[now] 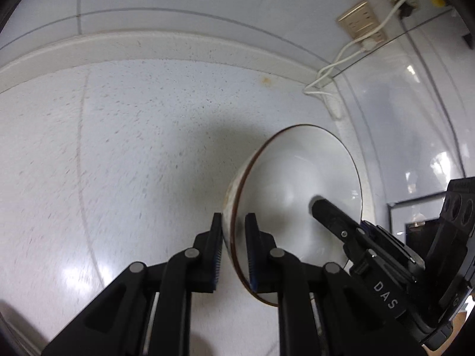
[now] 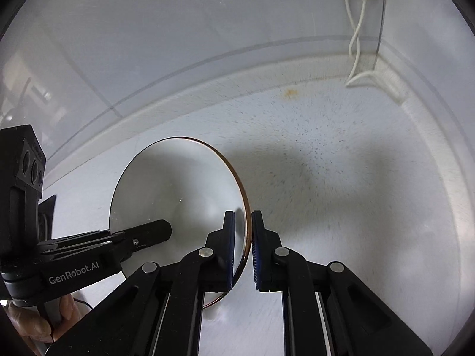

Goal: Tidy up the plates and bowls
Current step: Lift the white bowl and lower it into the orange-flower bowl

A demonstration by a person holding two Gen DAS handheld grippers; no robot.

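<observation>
both views blurred with motion; speckle on the white countertop [image 1: 124, 136] smears into streaks. underside of the white bowl [image 1: 297, 190] is out of sight in both, so whether it touches the countertop cannot be told; its shadow lies apart from it on the surface. lower rim cut off behind gripper linkages. clear panel [image 1: 415, 103] at right shows only glare and reflections. wall outlets [image 1: 360, 22] and white cords [image 1: 335, 65] soft, detail lost. in the right wrist view a person's hand [image 2: 35, 323] is only partly in frame at the lower left edge.

left gripper [image 1: 234, 250]: fingers nearly together, pinching the bowl's wall at its brown-edged rim, one pad outside, one inside.

right gripper [image 2: 243, 250]: fingers likewise narrow, clamped on the opposite rim of the same bowl [image 2: 178, 195], one pad inside, one outside.

each view shows the other gripper's inner finger reaching into the bowl. bowl sits between the two grippers, over the countertop, near the raised back edge [image 1: 148, 44].
</observation>
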